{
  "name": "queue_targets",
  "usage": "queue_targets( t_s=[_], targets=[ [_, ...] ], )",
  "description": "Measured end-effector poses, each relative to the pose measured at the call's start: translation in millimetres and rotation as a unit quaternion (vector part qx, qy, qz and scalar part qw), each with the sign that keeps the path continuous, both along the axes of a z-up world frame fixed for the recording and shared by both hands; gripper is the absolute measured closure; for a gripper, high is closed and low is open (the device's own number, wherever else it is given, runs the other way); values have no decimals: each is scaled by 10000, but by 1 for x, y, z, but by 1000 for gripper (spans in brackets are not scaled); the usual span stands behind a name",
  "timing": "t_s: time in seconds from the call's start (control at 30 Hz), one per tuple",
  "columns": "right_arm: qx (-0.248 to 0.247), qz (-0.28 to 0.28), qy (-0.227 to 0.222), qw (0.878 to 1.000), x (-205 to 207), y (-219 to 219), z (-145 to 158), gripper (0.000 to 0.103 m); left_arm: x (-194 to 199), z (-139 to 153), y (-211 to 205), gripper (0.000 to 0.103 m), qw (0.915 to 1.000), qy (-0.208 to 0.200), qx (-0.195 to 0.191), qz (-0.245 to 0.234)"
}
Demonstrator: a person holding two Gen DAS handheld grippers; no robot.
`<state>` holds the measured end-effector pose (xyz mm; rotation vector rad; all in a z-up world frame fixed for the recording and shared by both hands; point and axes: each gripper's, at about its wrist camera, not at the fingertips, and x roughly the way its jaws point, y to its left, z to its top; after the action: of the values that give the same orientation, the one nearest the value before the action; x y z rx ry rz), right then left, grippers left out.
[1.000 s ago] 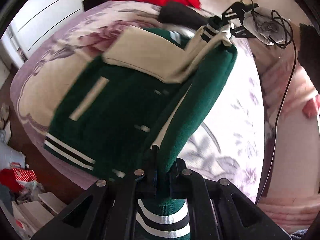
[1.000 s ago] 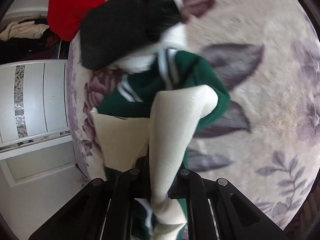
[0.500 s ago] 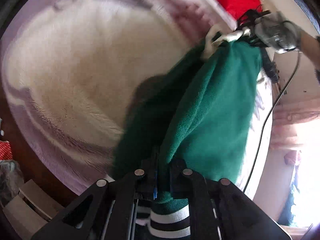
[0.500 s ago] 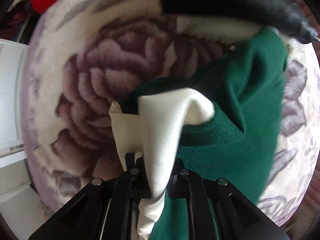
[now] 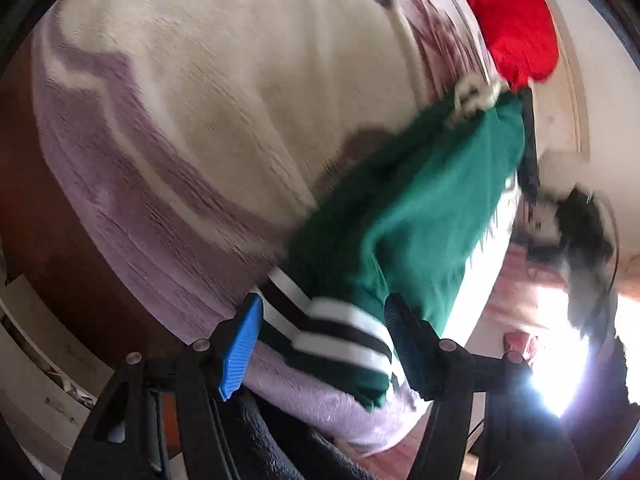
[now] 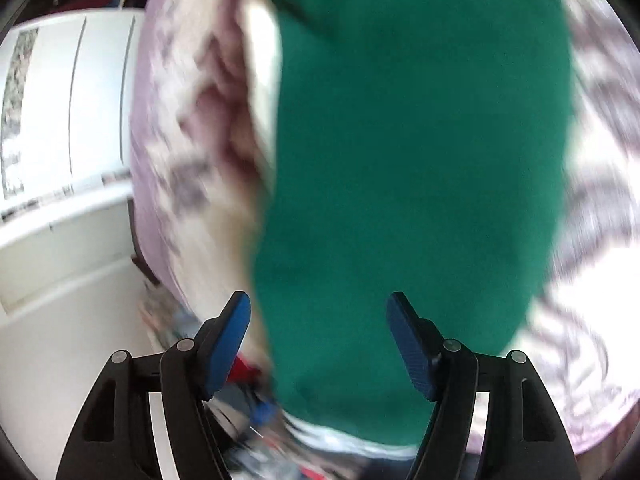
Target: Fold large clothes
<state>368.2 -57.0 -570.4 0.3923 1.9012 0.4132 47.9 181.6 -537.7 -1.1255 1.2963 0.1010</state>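
Note:
The green varsity jacket (image 5: 416,216) lies folded on the floral blanket (image 5: 208,92), its striped black-and-white hem (image 5: 340,332) nearest me. My left gripper (image 5: 322,320) is open, its jaws wide apart above the hem, holding nothing. In the right wrist view the jacket's green back (image 6: 420,168) fills the frame, with a cream sleeve edge (image 6: 262,92) on its left. My right gripper (image 6: 318,316) is open and empty over the jacket. Both views are motion-blurred.
A red garment (image 5: 516,20) lies at the far end of the bed. A dark furry item (image 5: 580,224) shows at the right. White wardrobe doors (image 6: 60,120) stand left of the bed. Clutter (image 6: 248,392) lies on the floor below the bed edge.
Both grippers have opened and let go of the jacket. The jacket has been flipped over, so its plain green back faces up, and it now rests on the blanket.

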Motion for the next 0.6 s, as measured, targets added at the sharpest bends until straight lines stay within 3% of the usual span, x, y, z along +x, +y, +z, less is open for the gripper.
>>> queue_targets(
  t_s=[0.1, 0.13, 0.17, 0.2, 0.27, 0.4, 0.47, 0.53, 0.6],
  targets=[
    [-159, -50, 530, 9985, -94, -51, -23, 30, 10, -8, -24, 45, 9980, 105, 383, -492],
    [-120, -146, 839, 9963, -132, -69, -37, 30, 11, -9, -31, 54, 9968, 95, 564, -555],
    [-48, -266, 1044, 9942, -160, -81, -48, 30, 9, -8, -35, 85, 9960, 21, 690, -572],
    [33, -425, 1205, 9918, -187, -92, -58, 30, 8, -8, -38, 92, 9948, 28, 831, -585],
    [141, -653, 1512, 9862, -238, -108, -79, 30, 0, -6, -40, 96, 9939, -51, 963, -539],
    [605, -1168, 1637, 9777, -292, -112, -112, 33, -2, -5, -36, 97, 9944, -54, 952, -458],
    [657, -1364, 1581, 9758, -305, -108, -124, 102, -6, -3, -34, 98, 9939, -36, 977, -508],
    [631, -1458, 1593, 9744, -316, -103, -122, 103, -3, 2, -31, 98, 9941, -87, 968, -487],
    [490, -1157, 1492, 9808, -328, -94, -113, 103, -8, 4, -27, 98, 9947, -94, 933, -413]
  ],
)
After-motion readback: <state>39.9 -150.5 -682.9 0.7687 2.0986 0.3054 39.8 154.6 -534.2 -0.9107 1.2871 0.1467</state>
